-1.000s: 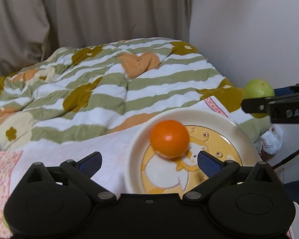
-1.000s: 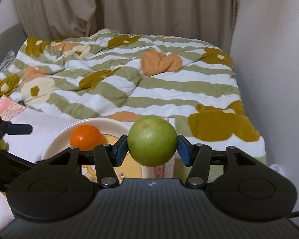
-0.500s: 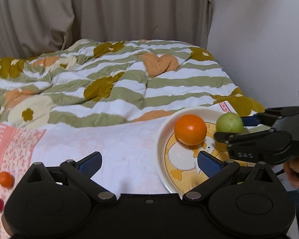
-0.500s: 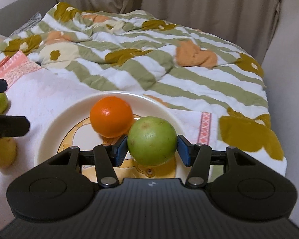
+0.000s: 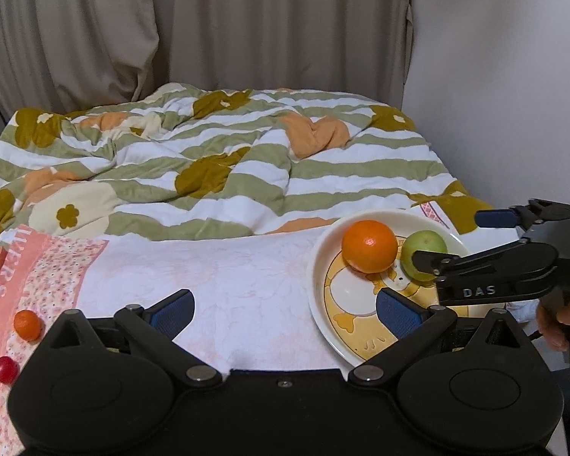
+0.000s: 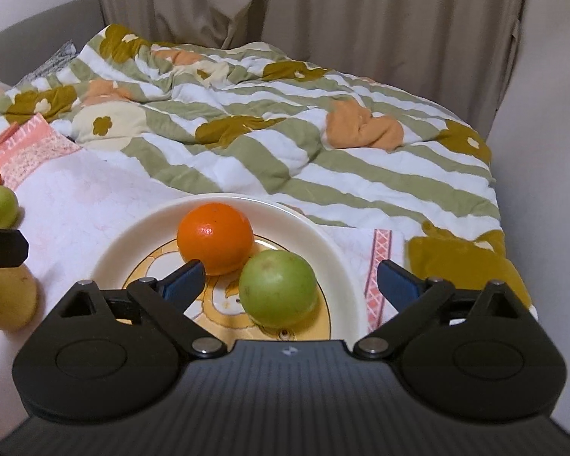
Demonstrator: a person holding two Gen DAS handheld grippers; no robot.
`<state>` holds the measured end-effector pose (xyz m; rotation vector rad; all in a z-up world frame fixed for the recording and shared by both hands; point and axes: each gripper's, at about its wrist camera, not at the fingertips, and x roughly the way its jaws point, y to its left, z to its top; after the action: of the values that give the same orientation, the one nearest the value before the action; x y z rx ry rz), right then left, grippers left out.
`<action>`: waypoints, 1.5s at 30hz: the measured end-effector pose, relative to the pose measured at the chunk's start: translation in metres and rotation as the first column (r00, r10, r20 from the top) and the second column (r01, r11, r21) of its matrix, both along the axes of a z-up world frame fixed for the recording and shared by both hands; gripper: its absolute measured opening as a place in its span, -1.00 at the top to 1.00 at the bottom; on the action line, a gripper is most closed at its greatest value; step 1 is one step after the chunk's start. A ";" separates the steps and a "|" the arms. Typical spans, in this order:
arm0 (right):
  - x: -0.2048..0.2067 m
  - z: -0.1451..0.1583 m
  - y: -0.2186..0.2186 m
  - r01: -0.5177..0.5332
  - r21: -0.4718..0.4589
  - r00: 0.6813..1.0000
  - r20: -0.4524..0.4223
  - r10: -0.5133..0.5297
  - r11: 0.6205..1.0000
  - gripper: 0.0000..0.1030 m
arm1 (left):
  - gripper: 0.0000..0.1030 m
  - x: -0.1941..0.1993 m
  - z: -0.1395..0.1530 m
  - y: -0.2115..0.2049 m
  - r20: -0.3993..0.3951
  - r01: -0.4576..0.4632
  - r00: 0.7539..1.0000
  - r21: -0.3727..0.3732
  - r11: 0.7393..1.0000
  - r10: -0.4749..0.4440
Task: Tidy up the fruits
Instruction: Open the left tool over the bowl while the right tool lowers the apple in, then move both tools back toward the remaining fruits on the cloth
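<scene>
Both pairs of fingers stand wide apart, gripping nothing. Between the right gripper's (image 6: 288, 279) spread tips, the green fruit (image 6: 278, 287) sits on the plate (image 6: 133, 228), touching the orange (image 6: 215, 237). "DAS" reads on the right gripper's side in the left gripper's (image 5: 285, 313) view.

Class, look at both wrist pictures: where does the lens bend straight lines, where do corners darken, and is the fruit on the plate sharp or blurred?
Left wrist view: the curtain folds bow outward and the top corners darken; the orange on the plate is sharp, under soft, even light. Right wrist view: the same bowing, with dark lower corners; the green fruit is crisp, casting only a faint shadow.
</scene>
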<state>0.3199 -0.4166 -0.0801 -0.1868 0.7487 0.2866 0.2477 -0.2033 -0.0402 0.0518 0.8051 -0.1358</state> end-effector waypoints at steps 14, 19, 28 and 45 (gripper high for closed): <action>-0.093 0.090 -0.005 0.013 0.077 0.996 0.083 -0.019 0.997 -1.00 | -1.00 -0.092 0.060 0.011 0.132 -0.088 0.988 0.008 0.996 0.086; -0.127 0.109 0.006 -0.019 0.112 0.996 0.090 0.009 0.994 -1.00 | -1.00 -0.143 0.074 0.029 0.178 -0.146 0.974 0.023 0.989 0.139; -0.172 0.113 0.042 -0.033 0.160 0.997 0.077 0.021 0.987 -1.00 | -1.00 -0.195 0.070 0.087 0.188 -0.200 0.964 0.053 0.978 0.187; -0.185 0.059 0.141 0.058 0.131 0.996 0.054 -0.066 0.990 -1.00 | -0.99 -0.175 0.015 0.173 0.124 0.020 0.992 0.019 1.000 -0.022</action>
<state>0.1352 -0.2758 -0.0208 -0.0490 0.6748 0.2684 0.0726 -0.0299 -0.0250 0.0845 0.6820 -0.1443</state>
